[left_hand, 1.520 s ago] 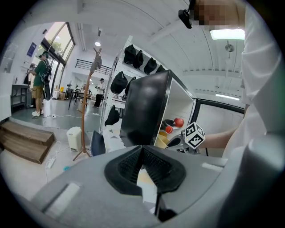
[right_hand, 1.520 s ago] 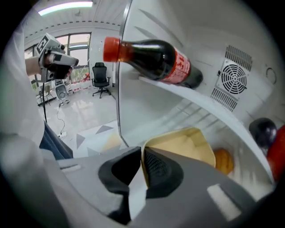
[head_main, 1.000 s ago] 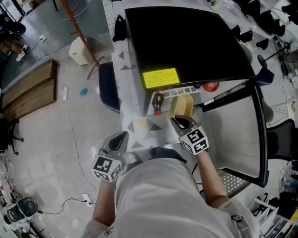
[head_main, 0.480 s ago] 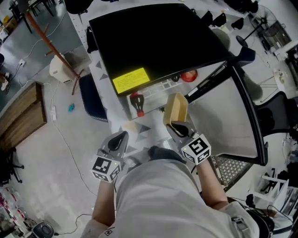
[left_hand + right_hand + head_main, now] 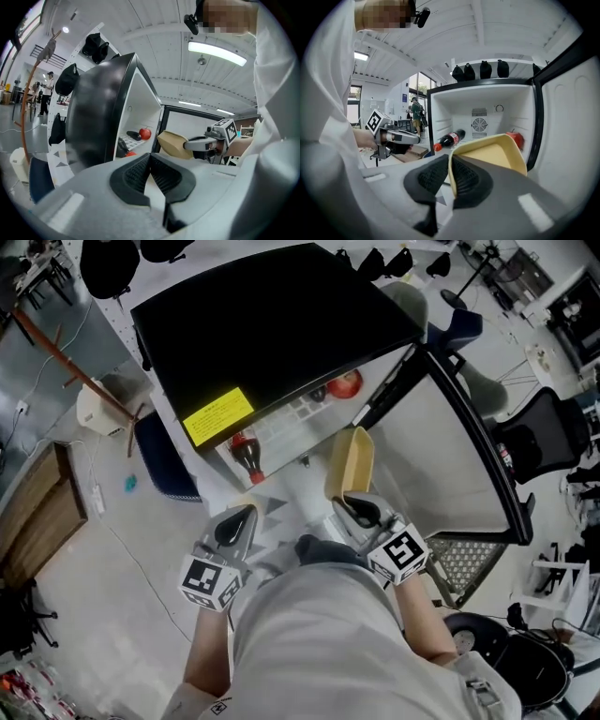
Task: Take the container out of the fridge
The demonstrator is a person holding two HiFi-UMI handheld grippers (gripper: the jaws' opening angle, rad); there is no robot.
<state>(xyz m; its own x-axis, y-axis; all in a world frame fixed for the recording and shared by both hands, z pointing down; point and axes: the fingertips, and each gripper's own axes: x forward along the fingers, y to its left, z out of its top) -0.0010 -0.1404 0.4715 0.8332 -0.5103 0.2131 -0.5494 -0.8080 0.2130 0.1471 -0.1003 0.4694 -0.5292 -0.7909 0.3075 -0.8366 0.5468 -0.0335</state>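
My right hand-held gripper point(image 5: 356, 507) is clamped on the near rim of the shallow yellow plastic container point(image 5: 354, 460), one pad inside the wall and one outside. The container looks to be out of the small black fridge point(image 5: 262, 324), held in the air just in front of the opening, with its far end tipped up towards the shelves. I see nothing inside it.

My main worry is the grip. I have only a thin lip at one end, so the whole tray hangs off that pinch. I judge that a quick swing or a twist of the wrist could make it pivot between the pads or slide free and drop.

The open fridge door point(image 5: 450, 456) stands close on the right side. If I pull back along a slanted line, the far corner of the tray could catch the door's edge and be levered out of the pinch.

A dark cola bottle with a red cap point(image 5: 246, 454) lies on its side near the front of the fridge, and a round red fruit point(image 5: 345, 383) sits farther in. Pushing the tray back in could set the bottle rolling.

My left hand-held gripper point(image 5: 234, 526) is closed on nothing, low and well apart from the tray, so it gives no support if the pinch fails.
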